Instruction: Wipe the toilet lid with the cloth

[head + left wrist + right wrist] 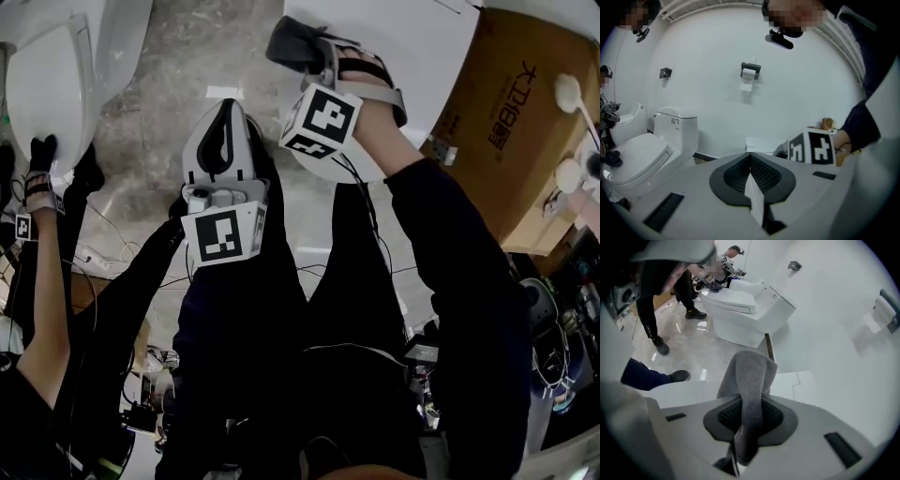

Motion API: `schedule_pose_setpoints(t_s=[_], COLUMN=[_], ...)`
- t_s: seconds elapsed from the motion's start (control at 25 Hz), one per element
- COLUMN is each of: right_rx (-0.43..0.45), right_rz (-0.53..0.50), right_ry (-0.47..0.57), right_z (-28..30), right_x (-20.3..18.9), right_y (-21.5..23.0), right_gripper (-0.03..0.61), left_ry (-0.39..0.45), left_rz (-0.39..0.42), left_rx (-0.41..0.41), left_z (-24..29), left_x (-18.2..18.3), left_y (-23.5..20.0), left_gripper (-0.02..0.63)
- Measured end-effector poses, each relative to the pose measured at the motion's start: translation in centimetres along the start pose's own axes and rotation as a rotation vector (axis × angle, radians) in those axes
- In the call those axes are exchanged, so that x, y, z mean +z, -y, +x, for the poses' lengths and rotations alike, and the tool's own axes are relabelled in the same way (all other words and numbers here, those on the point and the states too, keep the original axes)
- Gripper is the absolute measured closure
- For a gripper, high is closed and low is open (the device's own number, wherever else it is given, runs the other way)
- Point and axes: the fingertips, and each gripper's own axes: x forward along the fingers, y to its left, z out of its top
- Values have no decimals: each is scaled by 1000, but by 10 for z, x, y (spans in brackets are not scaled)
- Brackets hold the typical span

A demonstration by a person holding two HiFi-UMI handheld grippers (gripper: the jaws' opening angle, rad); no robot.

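Observation:
My right gripper is shut on a grey cloth, which bunches out past its tips. It hangs over the near edge of a white toilet lid at the top of the head view. In the right gripper view the cloth stands folded between the jaws of the right gripper, with part of the white toilet just beyond. My left gripper is shut with nothing in it, over the floor left of that lid. The left gripper points toward the wall.
A second toilet stands at the left, with another person's gloved hand at it; it also shows as the far toilet. A cardboard box sits right of the lid. A paper holder hangs on the wall. Cables lie on the floor.

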Motion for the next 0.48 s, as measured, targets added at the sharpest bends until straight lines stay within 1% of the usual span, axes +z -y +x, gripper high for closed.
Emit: schedule_pose_setpoints(t_s=[0.08,0.16,0.24,0.36,0.48], right_rx=[-39,-63,-101,-181,-267], right_rz=[-43,-62,-88,-191,-294], right_ry=[16,25,3,-34,-48], right_z=[12,22,34,54,71], right_x=[9,13,13,15,24], right_y=[34,61,86,116,138], right_gripper=[508,508,508,508,508], left_ry=[-13,-16,-15,-16,-7], left_rz=[-19,-26,-25,-32,-25], left_rx=[10,21,26,20,14], left_z=[2,4,8,15,23], left_x=[-3,-4,-3,1,8], left_y=[-4,-11,-18,-28,-39], left_gripper=[599,600,600,600,600])
